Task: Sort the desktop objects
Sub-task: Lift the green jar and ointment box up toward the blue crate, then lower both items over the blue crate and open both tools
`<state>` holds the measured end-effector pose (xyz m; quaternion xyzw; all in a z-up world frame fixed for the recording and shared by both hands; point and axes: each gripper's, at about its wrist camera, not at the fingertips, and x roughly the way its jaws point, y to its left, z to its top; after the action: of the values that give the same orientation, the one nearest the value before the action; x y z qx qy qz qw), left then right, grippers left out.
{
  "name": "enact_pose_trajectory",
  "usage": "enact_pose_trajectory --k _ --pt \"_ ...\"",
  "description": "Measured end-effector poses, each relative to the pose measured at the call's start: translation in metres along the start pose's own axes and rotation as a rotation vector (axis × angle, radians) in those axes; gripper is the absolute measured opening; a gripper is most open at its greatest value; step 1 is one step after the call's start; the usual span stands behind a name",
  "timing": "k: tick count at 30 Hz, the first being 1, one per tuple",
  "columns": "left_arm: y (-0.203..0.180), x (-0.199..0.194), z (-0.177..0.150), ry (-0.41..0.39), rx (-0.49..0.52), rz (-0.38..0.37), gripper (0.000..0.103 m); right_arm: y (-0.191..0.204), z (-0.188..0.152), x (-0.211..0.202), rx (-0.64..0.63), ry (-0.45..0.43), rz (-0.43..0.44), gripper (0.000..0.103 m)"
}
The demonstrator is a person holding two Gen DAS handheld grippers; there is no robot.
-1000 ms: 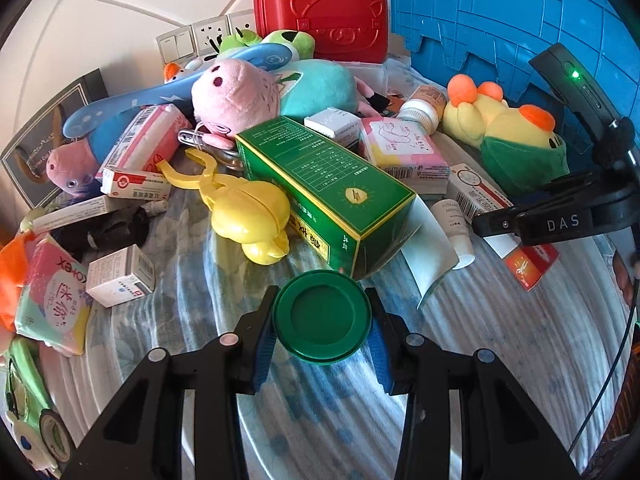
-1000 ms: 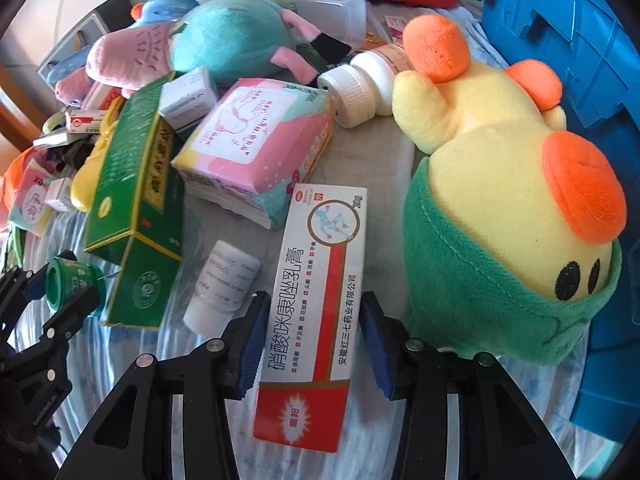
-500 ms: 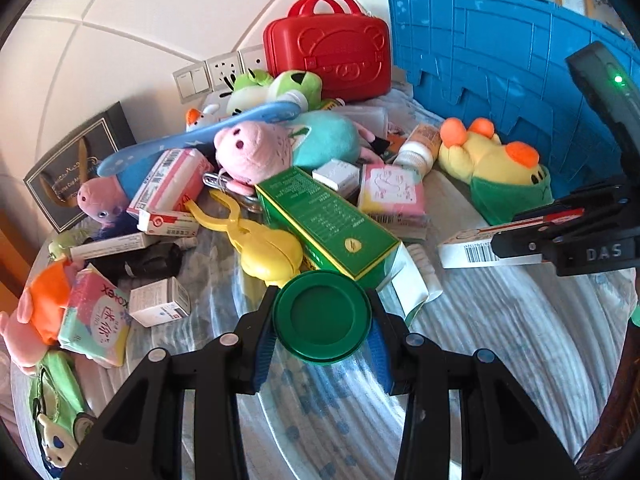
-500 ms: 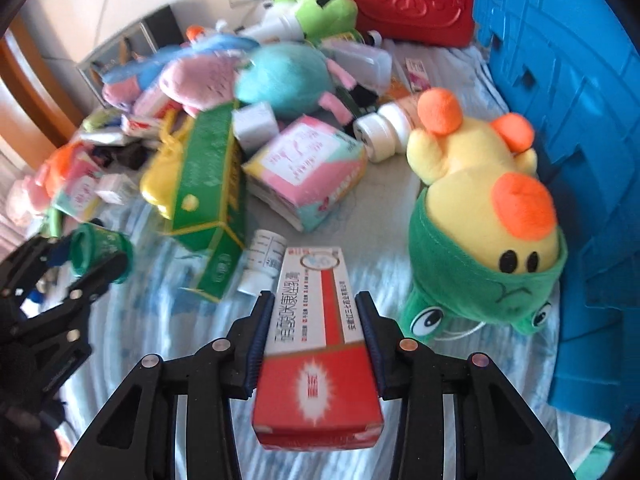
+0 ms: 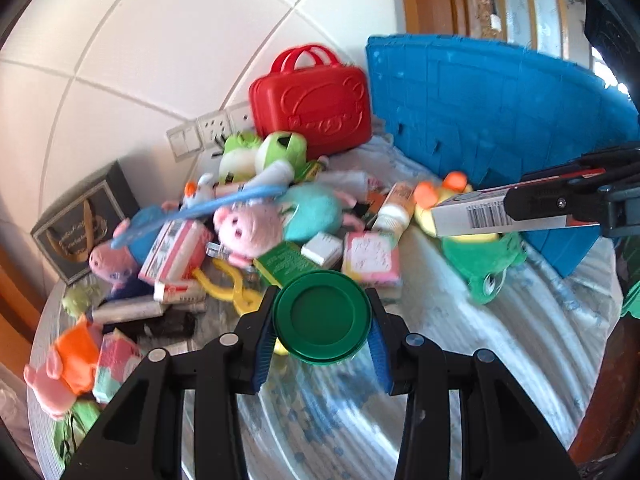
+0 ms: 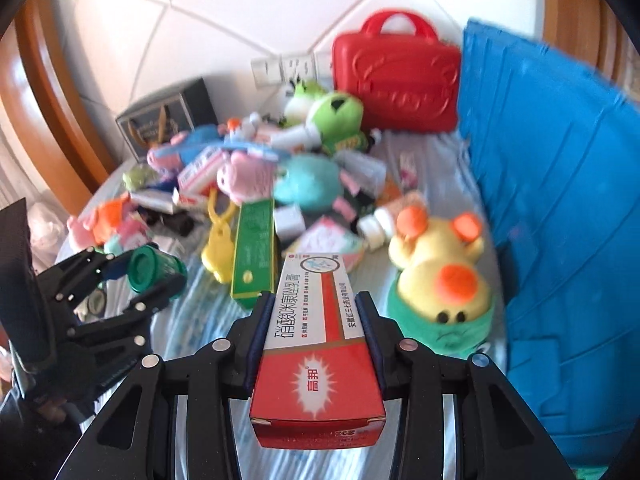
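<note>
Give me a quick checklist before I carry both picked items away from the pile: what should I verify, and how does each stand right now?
1. Left claw grip on the green jar: ok, both pads press its sides.
2. Right claw grip on the red and white box: ok, clamped between the pads after the jaws just closed further.
3. Box seated squarely: ok, it lies straight along the fingers, though much of it overhangs toward the camera.
4. Both items clear of the pile: ok, each hangs above the patterned cloth.
5. Claws clear of each other: ok, a gap shows between them in both views.
6. Drop-off spot for either item: cannot tell, no sorting container is identifiable.
</note>
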<state>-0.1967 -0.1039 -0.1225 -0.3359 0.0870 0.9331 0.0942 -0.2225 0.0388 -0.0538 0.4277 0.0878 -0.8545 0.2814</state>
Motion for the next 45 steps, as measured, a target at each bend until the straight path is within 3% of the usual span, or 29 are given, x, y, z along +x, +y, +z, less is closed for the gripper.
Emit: enact_pose_trajectory --k 8,13,17,23,27,29,30,31,33,35,37,45 --pt "-0.049 -0.038 0.074 -0.143 0.092 -0.071 0.040 -0.020 0.014 -0.102 0.033 -0.219 -0.054 0.040" --pt "-0.112 -0.075 0.136 -0.277 0.171 -0.117 0.040 -0.056 0.010 -0.191 0.060 -0.390 -0.106 0.040" --pt "-0.175 -0.094 0.190 -0.364 0.210 -0.165 0.040 -0.105 0.006 -0.253 0.085 -0.497 -0.203 0.040" --pt "-0.269 -0.090 0.246 -0.398 0.257 -0.210 0.040 -0.199 0.010 -0.286 0.184 -0.518 -0.280 0.040" --pt "-0.314 -0.074 0.277 -0.389 0.255 -0.183 0.040 -0.255 0.016 -0.286 0.246 -0.502 -0.336 0.040" --pt "-0.332 -0.067 0.288 -0.361 0.251 -0.148 0.044 -0.282 0.019 -0.283 0.287 -0.484 -0.368 0.050" --pt "-0.339 -0.065 0.292 -0.361 0.244 -0.123 0.049 -0.295 0.020 -0.284 0.312 -0.482 -0.374 0.080" --pt "-0.344 -0.068 0.294 -0.365 0.235 -0.108 0.052 -0.305 0.018 -0.286 0.331 -0.490 -0.371 0.102" --pt "-0.351 -0.071 0.293 -0.380 0.219 -0.096 0.073 -0.319 0.012 -0.296 0.361 -0.514 -0.360 0.102" --pt "-0.351 -0.077 0.289 -0.402 0.199 -0.049 0.083 -0.323 0.006 -0.304 0.364 -0.534 -0.363 0.102" --pt "-0.353 -0.081 0.287 -0.412 0.172 -0.001 0.084 -0.323 0.001 -0.311 0.364 -0.550 -0.357 0.102" --pt "-0.332 -0.094 0.268 -0.384 0.105 0.049 0.087 -0.312 -0.024 -0.332 0.382 -0.629 -0.281 0.103"
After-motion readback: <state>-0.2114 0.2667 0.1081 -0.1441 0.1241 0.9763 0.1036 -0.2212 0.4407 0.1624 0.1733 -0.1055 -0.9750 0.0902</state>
